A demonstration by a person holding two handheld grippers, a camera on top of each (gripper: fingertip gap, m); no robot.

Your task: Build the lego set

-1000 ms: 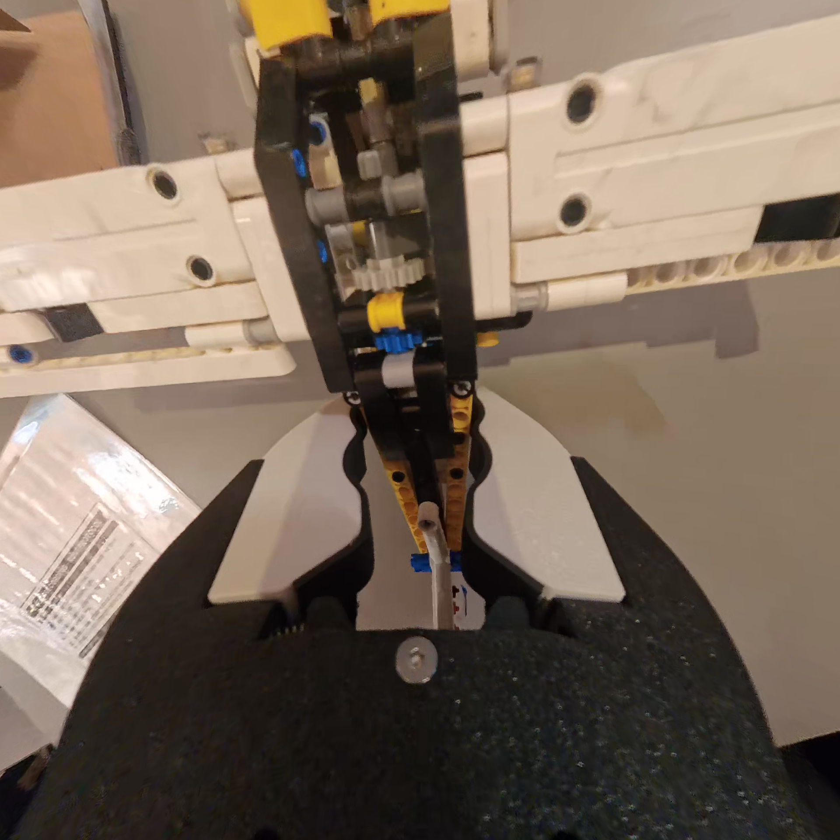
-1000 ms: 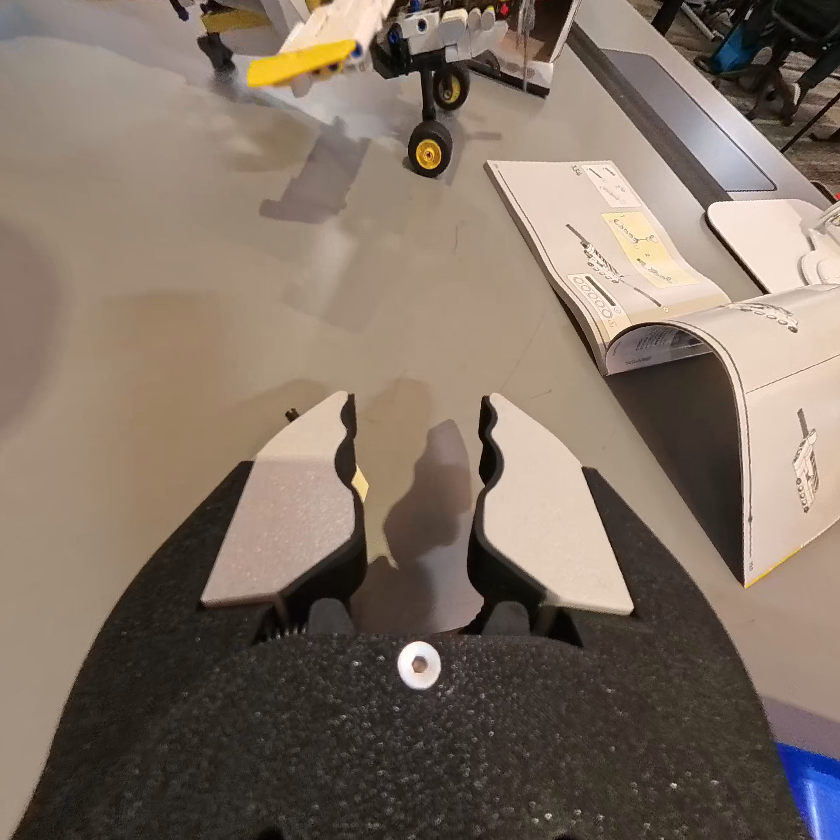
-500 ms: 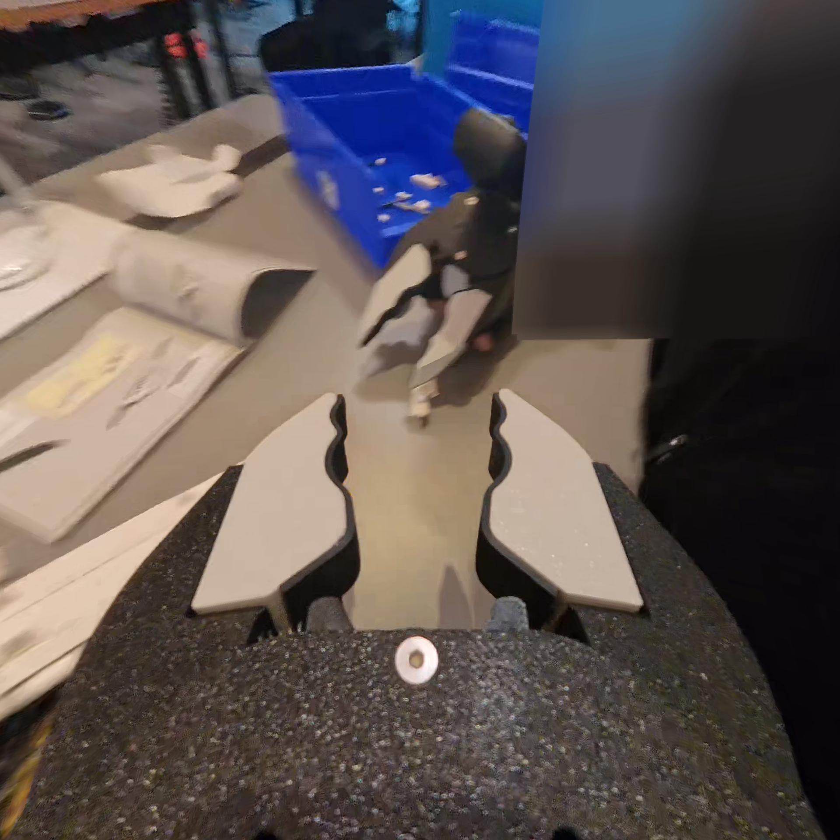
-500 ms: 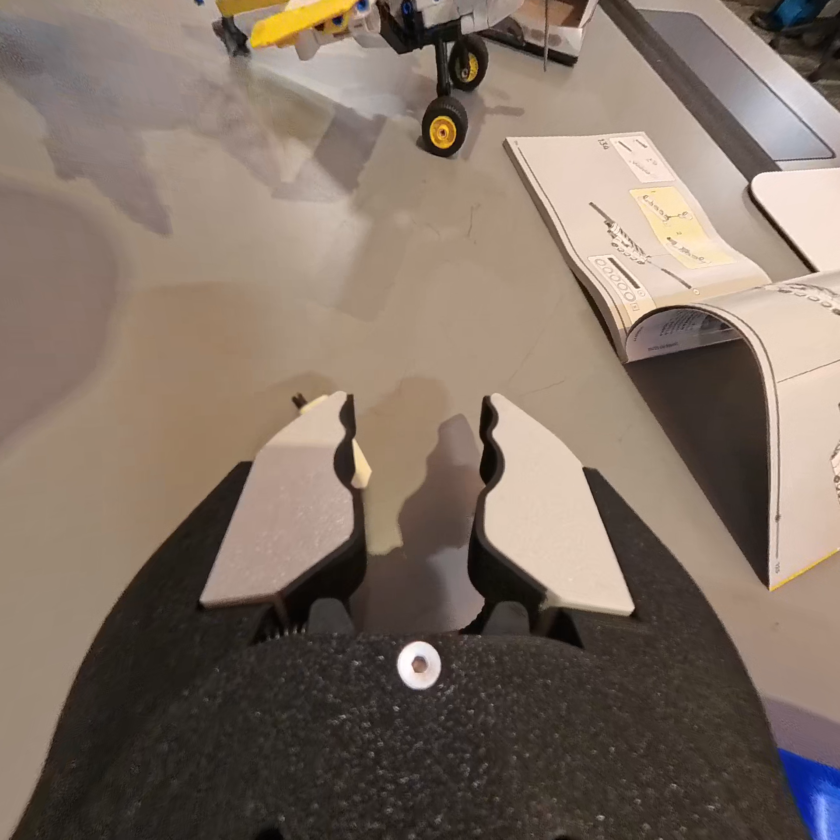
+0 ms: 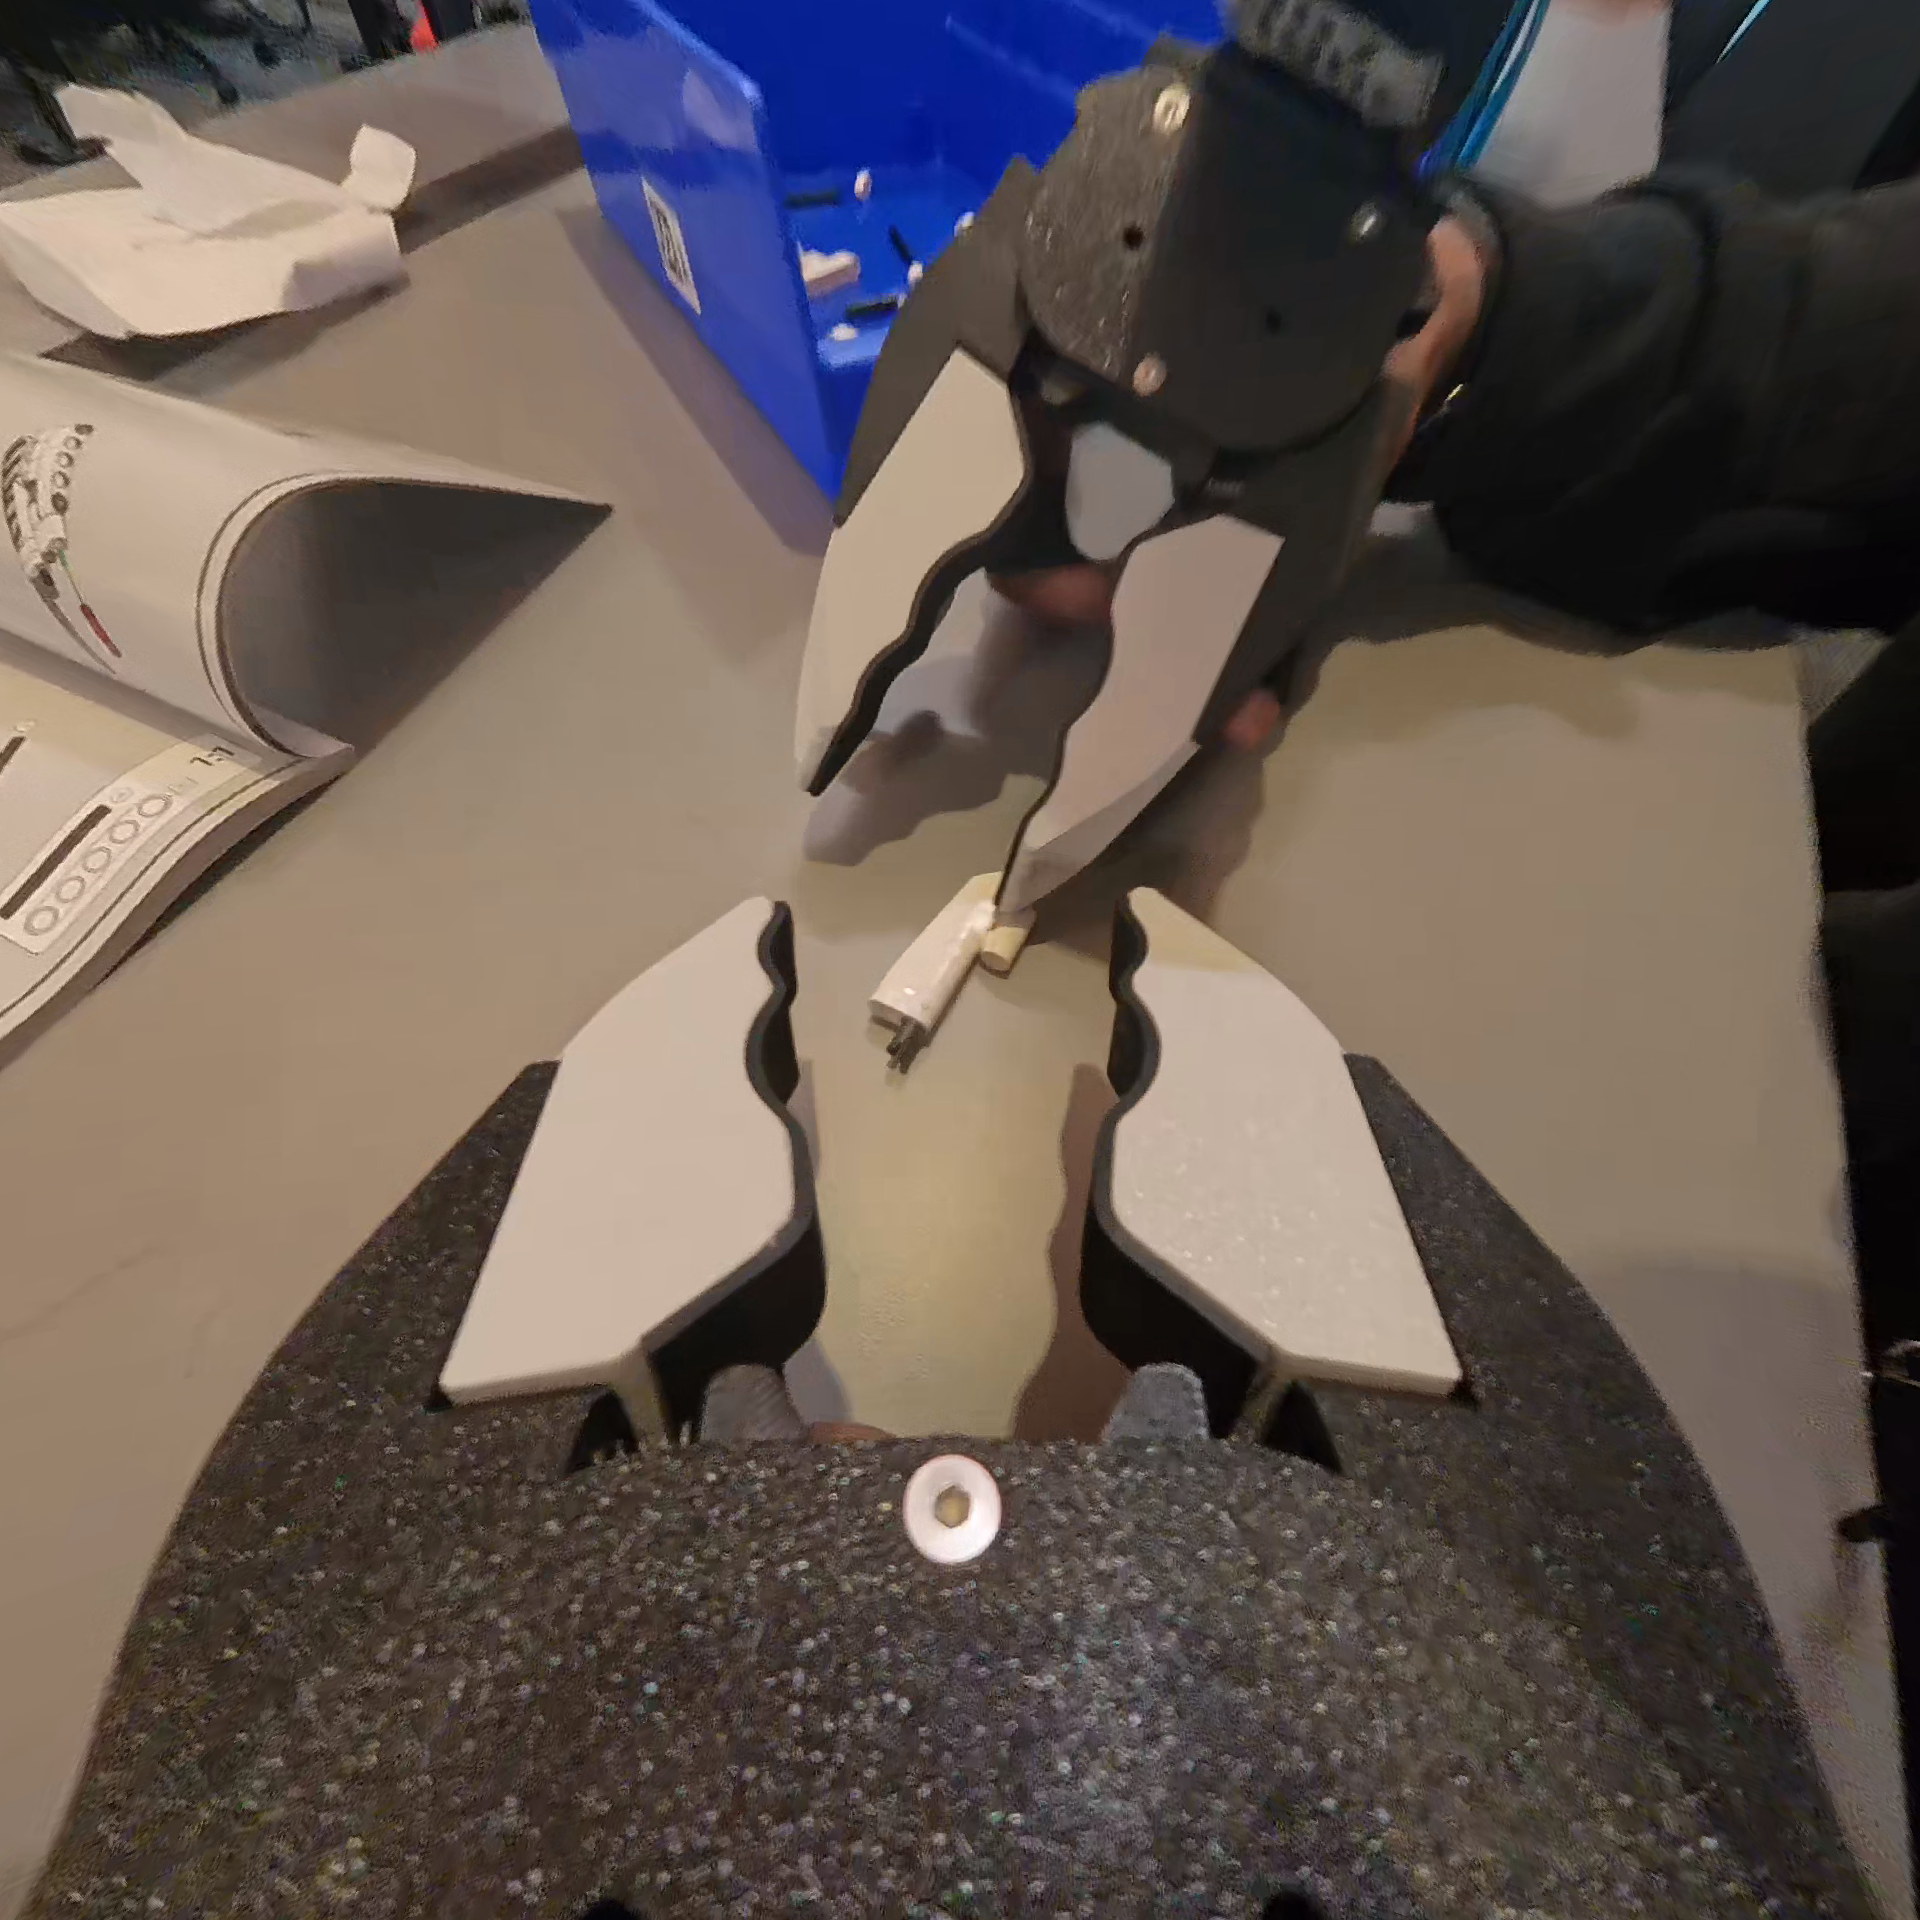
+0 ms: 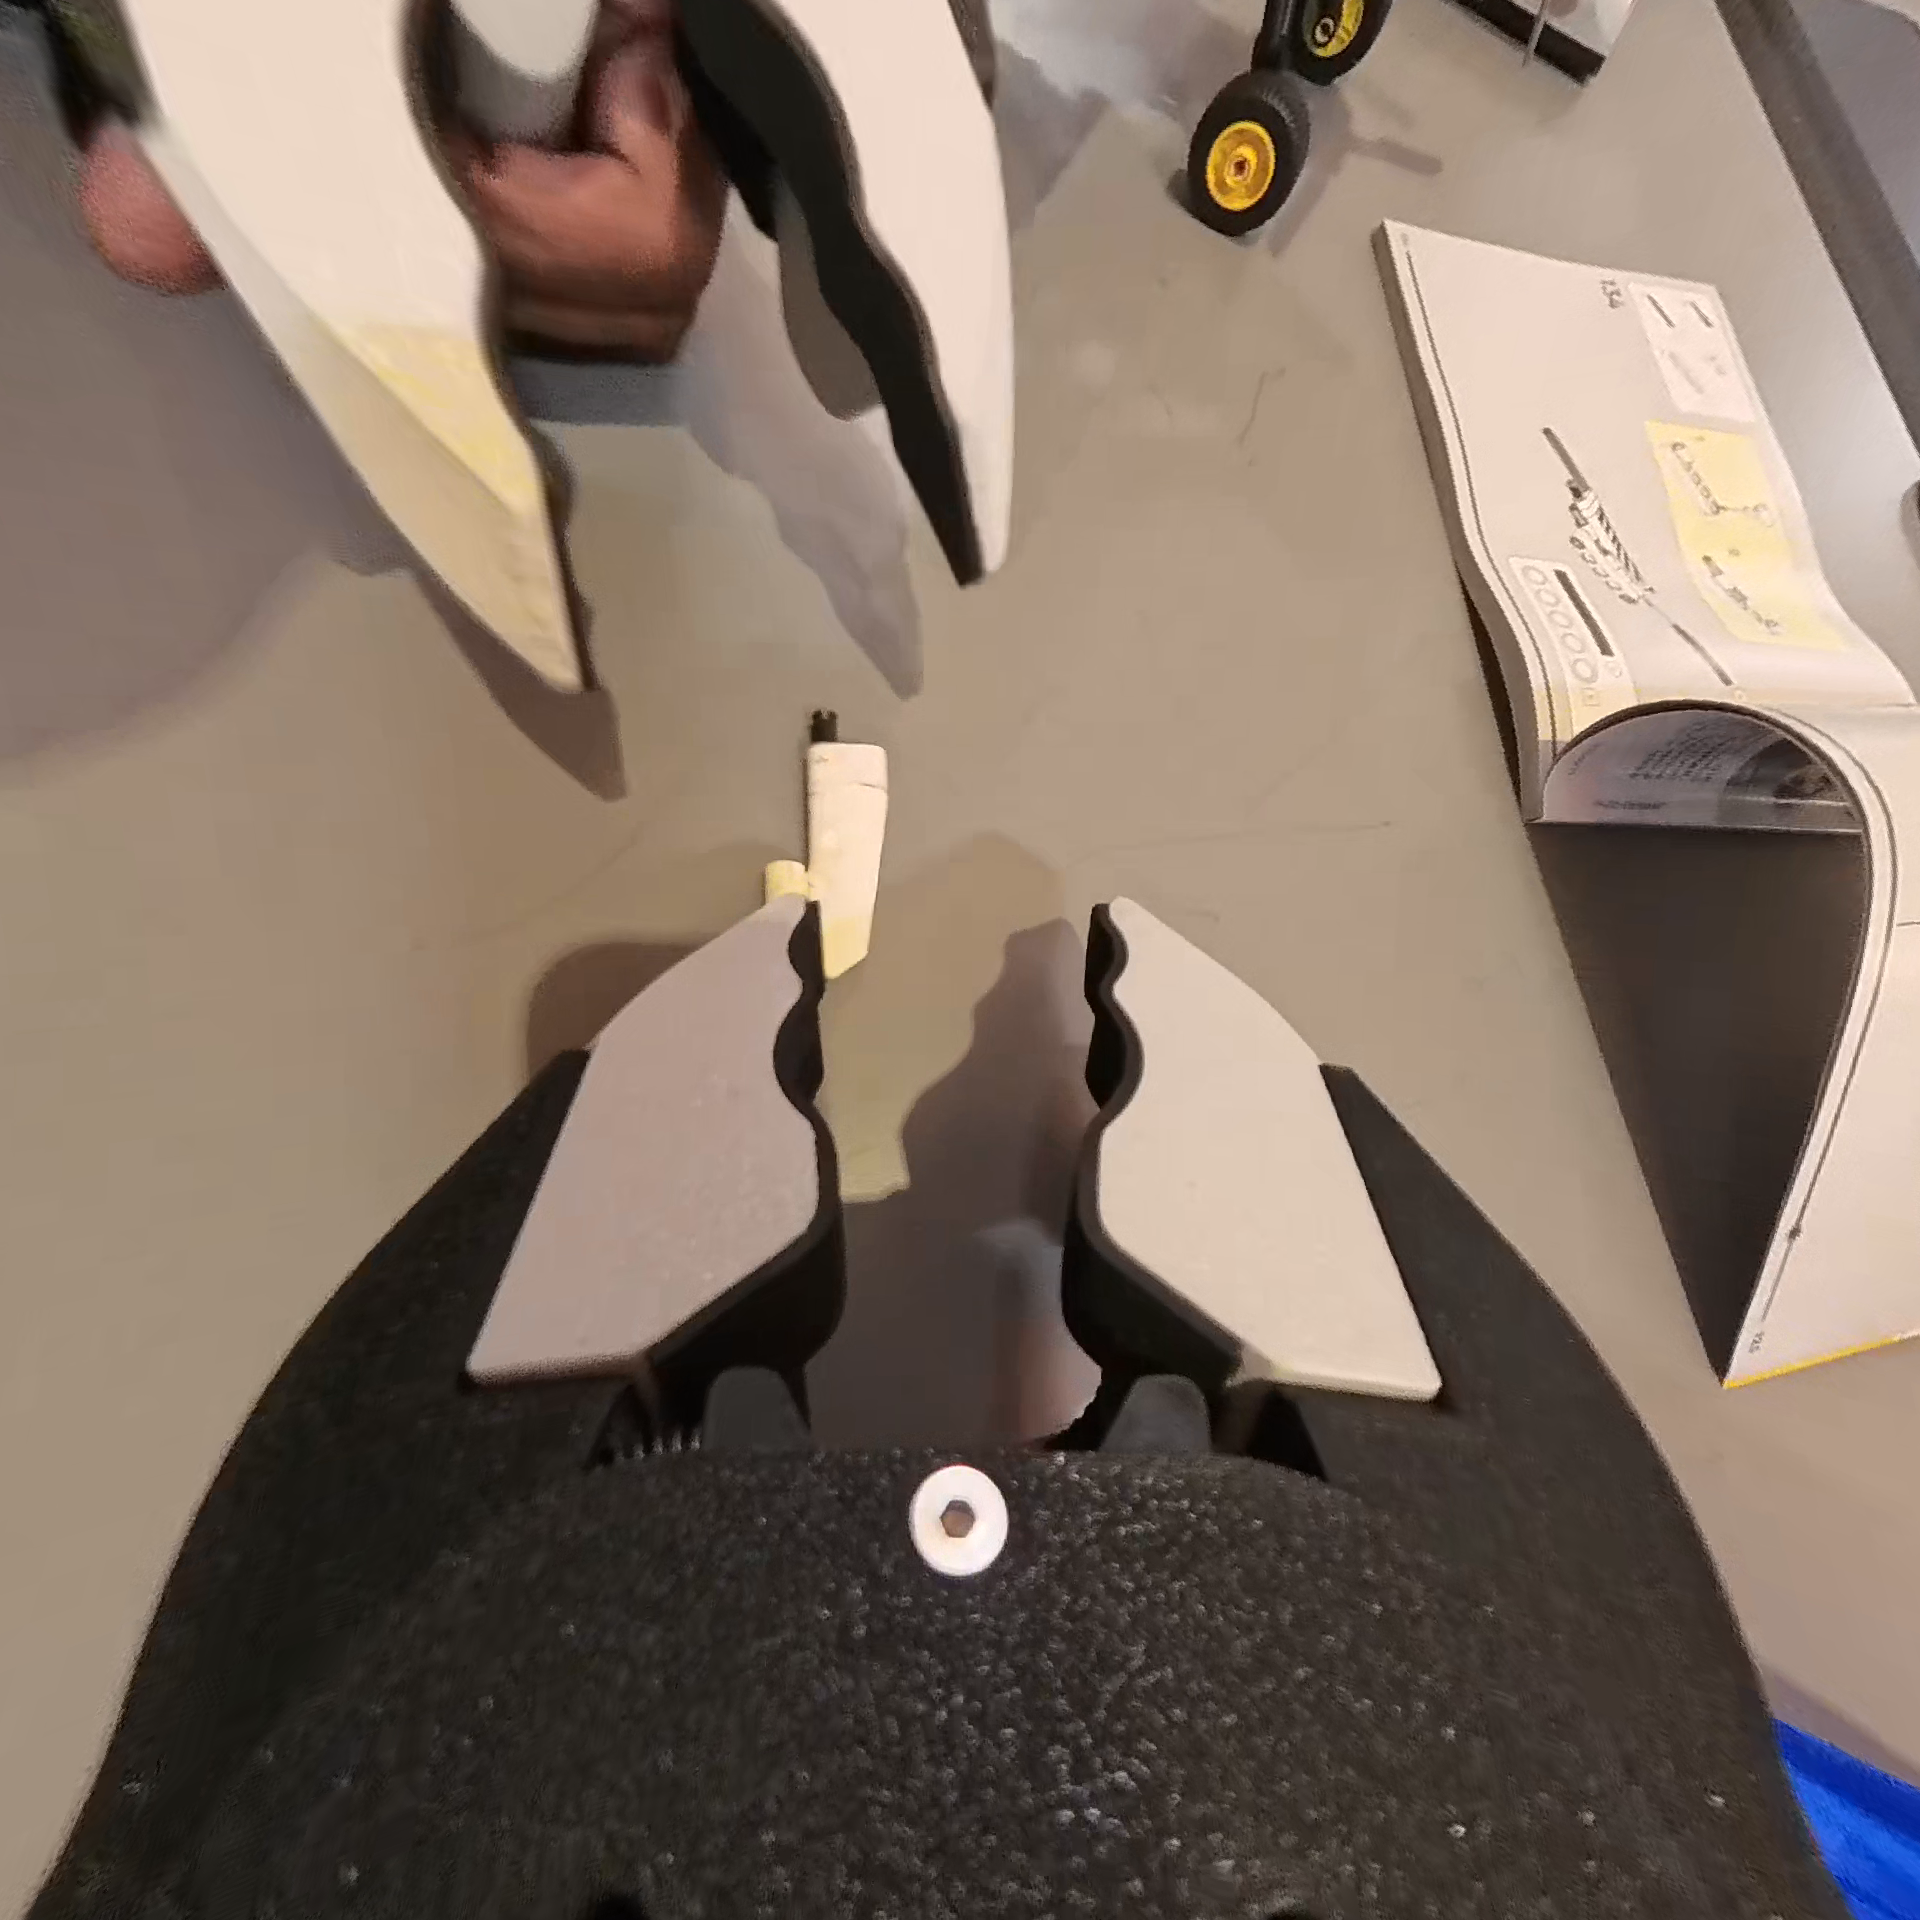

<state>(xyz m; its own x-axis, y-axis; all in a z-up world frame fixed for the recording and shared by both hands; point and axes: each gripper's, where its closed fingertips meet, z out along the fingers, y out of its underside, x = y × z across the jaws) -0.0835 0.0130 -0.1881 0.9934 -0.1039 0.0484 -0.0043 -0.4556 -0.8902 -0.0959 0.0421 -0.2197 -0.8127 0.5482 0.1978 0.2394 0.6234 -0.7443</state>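
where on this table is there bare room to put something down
Bare grey table lies left of the small white piece, and more between that piece and the open instruction booklet. It is crowded around the piece itself, where the open left tool and open right tool meet, and by the blue bin and crumpled paper.

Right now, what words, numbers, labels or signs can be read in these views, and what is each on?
Open instruction booklet: page numbers and small captions beside its diagrams; I do not transcribe writing.
White sticker on the blue bin: dark print, too blurred to read.
Small white part on the table: no marking visible.
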